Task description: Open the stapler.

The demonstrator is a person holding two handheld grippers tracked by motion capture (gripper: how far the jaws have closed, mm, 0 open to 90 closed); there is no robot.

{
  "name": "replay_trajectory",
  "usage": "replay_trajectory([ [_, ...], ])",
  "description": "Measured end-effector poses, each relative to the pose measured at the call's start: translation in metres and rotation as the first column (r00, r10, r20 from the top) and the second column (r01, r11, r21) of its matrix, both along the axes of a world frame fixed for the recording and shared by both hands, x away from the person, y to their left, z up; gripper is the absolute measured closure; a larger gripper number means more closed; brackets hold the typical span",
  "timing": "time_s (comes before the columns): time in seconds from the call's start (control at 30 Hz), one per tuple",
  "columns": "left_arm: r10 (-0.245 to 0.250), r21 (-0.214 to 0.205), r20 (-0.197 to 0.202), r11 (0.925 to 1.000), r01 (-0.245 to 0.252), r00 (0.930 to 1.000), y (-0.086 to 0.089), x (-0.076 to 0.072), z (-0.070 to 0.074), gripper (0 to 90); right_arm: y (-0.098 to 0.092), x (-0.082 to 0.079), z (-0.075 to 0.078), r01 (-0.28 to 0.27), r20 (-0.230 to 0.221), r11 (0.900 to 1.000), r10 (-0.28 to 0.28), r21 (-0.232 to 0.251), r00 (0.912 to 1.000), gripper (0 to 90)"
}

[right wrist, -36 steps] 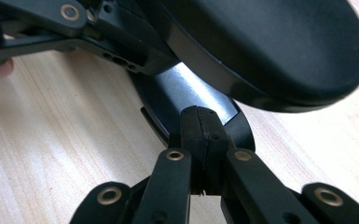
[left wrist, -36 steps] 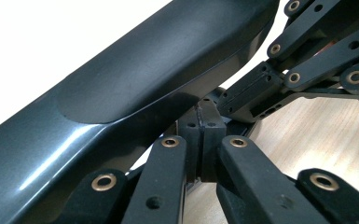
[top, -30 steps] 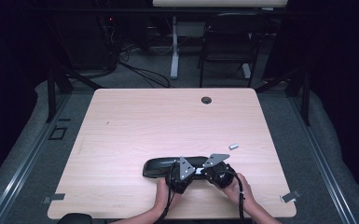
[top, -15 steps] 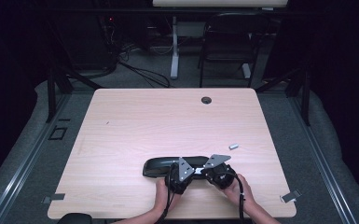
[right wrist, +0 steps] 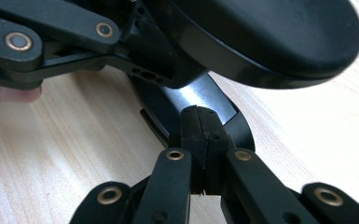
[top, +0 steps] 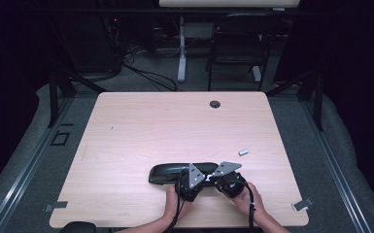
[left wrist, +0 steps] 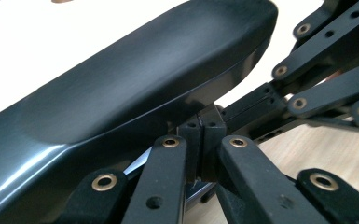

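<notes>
**Two grippers met at a black case near the table's front edge**

From above, a long, glossy black case (top: 167, 173) lay on the wooden table (top: 175, 126), near its front edge; both hands covered its right end. A small grey piece (top: 243, 152) lay apart to the right.

In the left gripper view, the left gripper (left wrist: 202, 128) had its jaws pressed together under the case's raised lid (left wrist: 135, 79); whether they pinched anything was unclear.

In the right gripper view, the right gripper (right wrist: 200, 122) also had its jaws together, against the case's shiny lower shell (right wrist: 191, 100), its far part cut off.

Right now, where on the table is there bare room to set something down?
The table is bare across its left half and far side, up to the round hole. A small silver piece lies right. The near middle is crowded: black case, left gripper, right gripper.
</notes>
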State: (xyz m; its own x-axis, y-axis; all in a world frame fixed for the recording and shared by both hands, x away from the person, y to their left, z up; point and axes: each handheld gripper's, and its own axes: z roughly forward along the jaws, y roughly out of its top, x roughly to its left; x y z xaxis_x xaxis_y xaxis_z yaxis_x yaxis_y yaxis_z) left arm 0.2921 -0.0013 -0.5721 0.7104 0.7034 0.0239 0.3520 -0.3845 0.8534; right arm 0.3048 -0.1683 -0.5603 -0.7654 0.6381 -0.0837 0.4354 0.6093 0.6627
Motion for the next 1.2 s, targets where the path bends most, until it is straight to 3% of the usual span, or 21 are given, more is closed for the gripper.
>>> replay_trajectory([
  [0.57, 0.028, -0.004, 0.019, 0.9996, -0.027, 0.9994, 0.0024, -0.0019, -0.0017, 90.0, -0.0011, -0.0002, -0.0006, -0.002, 0.003, 1.0000, 0.002, 0.007, 1.0000, 90.0],
  [0.9, -0.005, 0.010, 0.033, 0.9999, 0.004, 0.9995, 0.0010, -0.0009, -0.0020, 90.0, 0.0005, -0.0009, 0.0003, -0.004, 0.007, 0.9999, 0.004, -0.012, 1.0000, 90.0],
  [1.03, -0.022, 0.019, 0.037, 0.9996, 0.021, 0.9991, 0.0008, 0.0000, -0.0015, 90.0, -0.0011, -0.0017, -0.0020, 0.025, 0.006, 0.9993, -0.025, 0.029, 0.9997, 90.0],
  [1.2, -0.008, 0.021, 0.046, 0.9998, 0.007, 0.9989, 0.0017, -0.0006, -0.0021, 90.0, -0.0010, -0.0028, -0.0024, 0.035, 0.008, 0.9989, -0.035, 0.030, 0.9994, 90.0],
])
